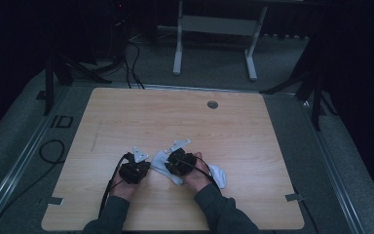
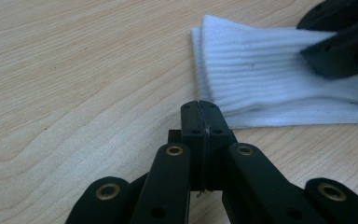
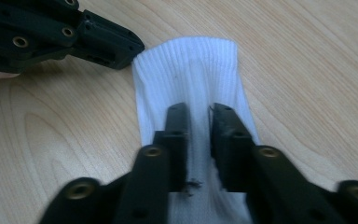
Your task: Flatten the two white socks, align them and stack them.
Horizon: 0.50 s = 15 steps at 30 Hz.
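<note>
A white sock [image 3: 191, 79] lies flat on the wooden table [image 1: 233, 126]. The right tongs [image 3: 198, 112] sit over its ribbed leg, jaws slightly apart with the fabric showing between them. The left tongs [image 2: 200, 108] are pressed together with nothing between them, tips just beside the sock's cuff edge.

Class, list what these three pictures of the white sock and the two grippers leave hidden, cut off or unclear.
- High view: middle of the white sock, covered by the right gripper and hand.
- Left gripper view: the sock's far end, cut off by the right edge.
- Right gripper view: whether the slightly parted jaws touch the sock below them; they are blurred.
</note>
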Each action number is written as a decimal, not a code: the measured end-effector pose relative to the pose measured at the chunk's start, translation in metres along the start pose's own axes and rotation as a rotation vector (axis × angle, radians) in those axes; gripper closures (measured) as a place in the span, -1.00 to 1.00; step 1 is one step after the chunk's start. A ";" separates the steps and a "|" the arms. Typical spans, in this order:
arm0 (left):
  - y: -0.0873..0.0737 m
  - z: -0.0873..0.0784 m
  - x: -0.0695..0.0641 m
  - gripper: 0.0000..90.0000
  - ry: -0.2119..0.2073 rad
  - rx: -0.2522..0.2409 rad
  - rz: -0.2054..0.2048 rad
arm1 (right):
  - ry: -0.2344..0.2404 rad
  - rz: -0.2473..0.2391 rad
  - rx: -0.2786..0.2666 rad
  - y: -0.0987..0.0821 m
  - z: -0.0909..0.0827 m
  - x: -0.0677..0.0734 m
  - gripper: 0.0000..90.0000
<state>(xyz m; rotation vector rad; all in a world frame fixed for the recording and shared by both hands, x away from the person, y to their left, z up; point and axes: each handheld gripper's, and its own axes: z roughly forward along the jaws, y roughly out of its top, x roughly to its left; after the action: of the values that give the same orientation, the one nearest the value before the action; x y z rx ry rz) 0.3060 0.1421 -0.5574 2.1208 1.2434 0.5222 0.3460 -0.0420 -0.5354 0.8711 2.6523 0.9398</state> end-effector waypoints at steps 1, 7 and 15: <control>0.000 0.000 0.000 1.00 -0.001 0.000 0.000 | 0.001 0.002 0.002 0.000 0.001 0.000 0.47; 0.000 0.000 0.000 1.00 -0.001 0.002 0.000 | -0.004 0.000 -0.005 -0.001 -0.003 -0.001 0.22; 0.000 0.000 0.000 1.00 0.000 0.002 0.000 | -0.016 -0.038 -0.074 0.003 -0.014 0.002 0.88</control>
<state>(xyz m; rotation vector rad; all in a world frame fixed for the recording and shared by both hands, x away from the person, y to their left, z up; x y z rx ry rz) 0.3063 0.1419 -0.5571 2.1225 1.2444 0.5211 0.3405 -0.0466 -0.5224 0.8062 2.5930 1.0100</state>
